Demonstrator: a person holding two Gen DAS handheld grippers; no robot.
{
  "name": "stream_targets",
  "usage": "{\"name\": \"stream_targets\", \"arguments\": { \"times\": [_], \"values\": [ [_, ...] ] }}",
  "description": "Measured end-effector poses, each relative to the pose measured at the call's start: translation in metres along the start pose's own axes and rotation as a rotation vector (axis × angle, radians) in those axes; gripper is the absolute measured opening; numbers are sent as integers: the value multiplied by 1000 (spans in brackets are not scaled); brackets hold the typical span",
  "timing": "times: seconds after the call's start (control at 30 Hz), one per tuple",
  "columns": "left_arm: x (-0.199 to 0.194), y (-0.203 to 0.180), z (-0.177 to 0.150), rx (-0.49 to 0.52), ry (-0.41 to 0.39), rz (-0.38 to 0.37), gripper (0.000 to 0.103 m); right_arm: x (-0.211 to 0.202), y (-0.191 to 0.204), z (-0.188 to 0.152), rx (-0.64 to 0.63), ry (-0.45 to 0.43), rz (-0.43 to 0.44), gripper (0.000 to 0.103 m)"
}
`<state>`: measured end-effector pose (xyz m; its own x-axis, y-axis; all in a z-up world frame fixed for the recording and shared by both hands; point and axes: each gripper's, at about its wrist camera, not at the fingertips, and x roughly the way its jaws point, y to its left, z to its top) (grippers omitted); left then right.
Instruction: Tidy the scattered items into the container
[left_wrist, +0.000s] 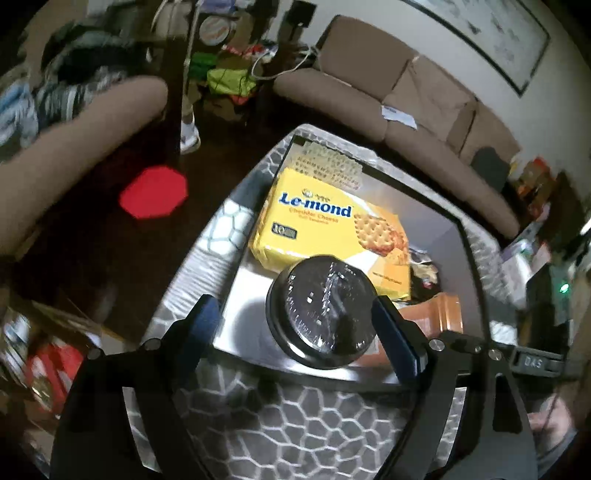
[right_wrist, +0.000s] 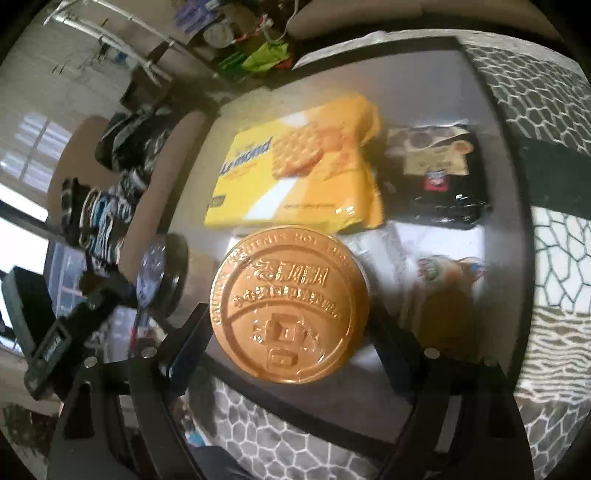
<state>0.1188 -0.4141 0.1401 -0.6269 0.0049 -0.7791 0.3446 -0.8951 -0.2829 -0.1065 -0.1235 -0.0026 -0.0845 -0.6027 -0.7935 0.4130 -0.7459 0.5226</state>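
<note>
We look down into the patterned fabric container (left_wrist: 295, 417), its black rim (left_wrist: 469, 258) framing a pale floor with bare room along the left wall and near edge. Against the far left corner lies the yellow Le-mond cracker pack (left_wrist: 325, 218); beside it, toward the right wall, sits a dark snack packet (right_wrist: 439, 173), with a blurred pale packet (right_wrist: 447, 273) nearer the right near corner.

In the left wrist view, the left gripper (left_wrist: 299, 332) stands spread over the near edge, the black-lidded cup (left_wrist: 321, 310) between its blue pads; the right pad (left_wrist: 391, 339) lies against the lid, the left pad (left_wrist: 207, 317) well clear, so we see no clamp. The orange-lidded cup (left_wrist: 439, 314) shows just right of it.

In the right wrist view, the right gripper (right_wrist: 288, 347) hangs wide over the same near edge, that orange lid (right_wrist: 290, 302) between its fingers; whether they touch it we cannot tell through blur. The black-lidded cup (right_wrist: 162, 273) appears at left.
</note>
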Motion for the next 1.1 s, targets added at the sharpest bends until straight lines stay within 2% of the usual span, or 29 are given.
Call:
{"name": "stream_targets", "arguments": {
  "times": [0.03, 0.07, 0.13, 0.17, 0.3, 0.37, 0.4, 0.47, 0.53, 0.67, 0.73, 0.83, 0.87, 1.0, 1.1],
  "values": [
    [0, -3, 2, 25, -3, 14, 83, 5, 4, 1, -21, 11, -31, 86],
    [0, -7, 3, 47, -1, 25, 83, 18, 9, 2, -53, 62, -78, 85],
    [1, -15, 4, 79, 18, 17, 83, 34, 12, -6, -110, 121, -150, 76],
    [3, -18, 4, 96, 28, 20, 84, 36, 13, -9, -138, 110, -181, 80],
    [22, -35, 1, 200, 93, 74, 87, 19, 15, -13, -169, 25, -258, 80],
    [36, -36, -2, 206, 130, 79, 91, 11, 19, -14, -204, 4, -270, 76],
    [41, -36, -2, 197, 138, 58, 93, 8, 23, -15, -224, 7, -278, 76],
    [52, -34, -5, 185, 167, 72, 91, 2, 29, -16, -281, -8, -347, 82],
    [65, -36, -8, 204, 200, 91, 92, -7, 37, -18, -339, -30, -381, 83],
    [78, -49, -12, 281, 203, 173, 91, -26, 27, -13, -318, -54, -375, 83],
    [82, -52, -12, 282, 212, 162, 88, -33, 23, -10, -299, -77, -359, 83],
    [85, -66, -12, 313, 220, 136, 77, -51, 16, -15, -264, -107, -336, 83],
    [86, -71, -12, 323, 223, 134, 77, -54, 12, -15, -243, -116, -316, 83],
    [87, -83, -14, 258, 279, -24, 79, -59, 2, -19, -188, -115, -258, 83],
    [80, -86, -13, 253, 269, -59, 79, -64, -4, -23, -162, -127, -236, 83]
  ]
}}
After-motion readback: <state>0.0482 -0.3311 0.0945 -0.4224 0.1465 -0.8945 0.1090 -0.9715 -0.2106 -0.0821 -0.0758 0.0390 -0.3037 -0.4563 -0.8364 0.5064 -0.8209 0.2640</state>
